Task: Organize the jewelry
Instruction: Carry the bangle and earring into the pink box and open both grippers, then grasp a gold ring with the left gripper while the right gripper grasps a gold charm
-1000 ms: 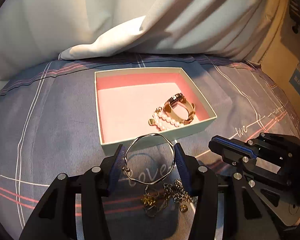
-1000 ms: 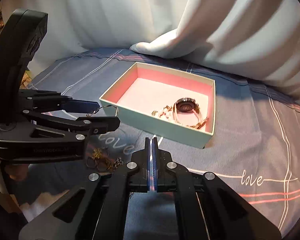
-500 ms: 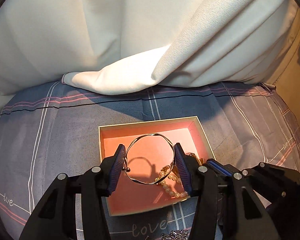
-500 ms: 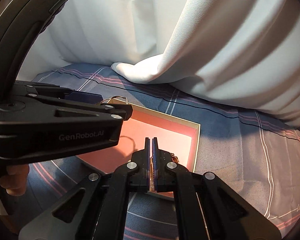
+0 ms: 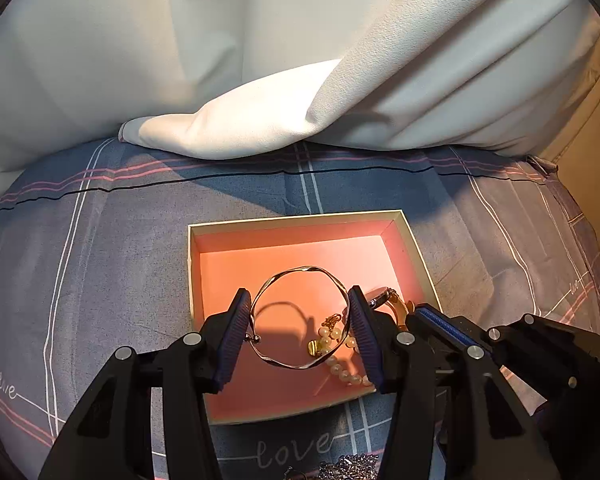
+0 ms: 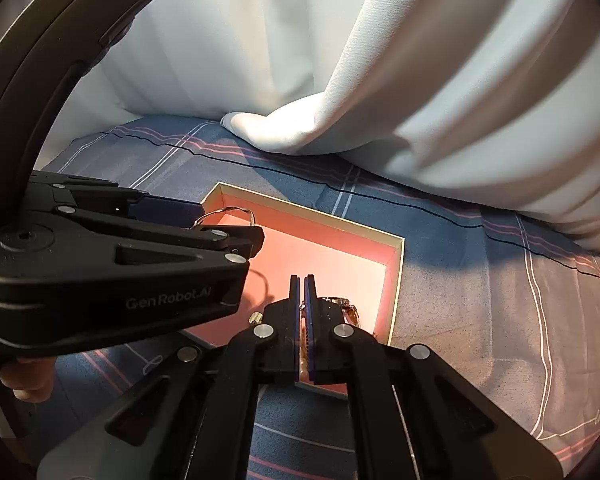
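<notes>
My left gripper [image 5: 299, 322] is shut on a wavy silver bangle [image 5: 300, 270] and holds it in the air above the open pink-lined box [image 5: 292, 219]. A pearl bracelet [image 5: 342, 370] and a gold watch [image 5: 384, 298] lie in the box's right part, partly behind my right finger. A tangle of chains [image 5: 350, 470] lies on the bedspread below the box. My right gripper [image 6: 303, 280] is shut and empty, over the box's near edge [image 6: 396, 280]. The left gripper with the bangle [image 6: 224, 214] shows at the left of the right wrist view.
The box sits on a blue-grey plaid bedspread [image 5: 100, 280] with "love" lettering. A white curtain [image 5: 260, 80] hangs behind, and its fold rests on the bed just beyond the box. A beige wall [image 5: 596, 160] is at the far right.
My left gripper has lifted the bangle from low in front of the box to above its inside. Both grippers have risen and tilted, so the box now sits lower in both views.
</notes>
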The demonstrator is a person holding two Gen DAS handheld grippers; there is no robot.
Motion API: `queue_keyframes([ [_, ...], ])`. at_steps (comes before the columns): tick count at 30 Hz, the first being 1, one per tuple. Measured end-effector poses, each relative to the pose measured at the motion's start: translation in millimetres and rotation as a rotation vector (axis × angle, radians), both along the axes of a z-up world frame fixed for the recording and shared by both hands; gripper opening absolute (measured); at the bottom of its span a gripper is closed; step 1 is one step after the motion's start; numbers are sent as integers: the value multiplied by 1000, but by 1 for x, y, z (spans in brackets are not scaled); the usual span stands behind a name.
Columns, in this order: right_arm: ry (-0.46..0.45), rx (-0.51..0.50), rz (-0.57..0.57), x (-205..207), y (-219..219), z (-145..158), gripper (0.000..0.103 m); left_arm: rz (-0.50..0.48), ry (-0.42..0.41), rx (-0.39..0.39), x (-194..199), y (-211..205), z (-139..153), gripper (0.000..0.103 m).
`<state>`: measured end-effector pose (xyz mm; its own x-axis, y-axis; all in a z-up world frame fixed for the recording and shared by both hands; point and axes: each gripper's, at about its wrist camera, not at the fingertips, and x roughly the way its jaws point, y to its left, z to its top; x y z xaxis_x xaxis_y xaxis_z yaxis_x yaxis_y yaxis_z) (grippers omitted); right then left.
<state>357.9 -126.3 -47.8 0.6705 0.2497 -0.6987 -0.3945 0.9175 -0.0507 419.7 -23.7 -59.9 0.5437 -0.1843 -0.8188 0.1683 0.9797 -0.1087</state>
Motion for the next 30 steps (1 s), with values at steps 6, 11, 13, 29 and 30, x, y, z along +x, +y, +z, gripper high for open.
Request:
queue_keyframes([
  [6, 15, -3, -7, 0, -2, -6, 3, -2, 11, -1, 1, 0, -2, 49],
  [11, 22, -11, -12, -4, -1, -7, 5, -3, 26, -16, 0, 4, -4, 66],
  [13, 26, -12, -11, -13, -4, -10, 22, 9, 18, -19, -6, 9, -3, 73],
  [29, 128, 64, 99, -137, 6, -92, 52, -59, 44, 79, -151, 33, -84, 73],
  [30, 125, 65, 92, -137, 6, -91, 48, -64, 34, 94, -153, 31, -84, 72],
])
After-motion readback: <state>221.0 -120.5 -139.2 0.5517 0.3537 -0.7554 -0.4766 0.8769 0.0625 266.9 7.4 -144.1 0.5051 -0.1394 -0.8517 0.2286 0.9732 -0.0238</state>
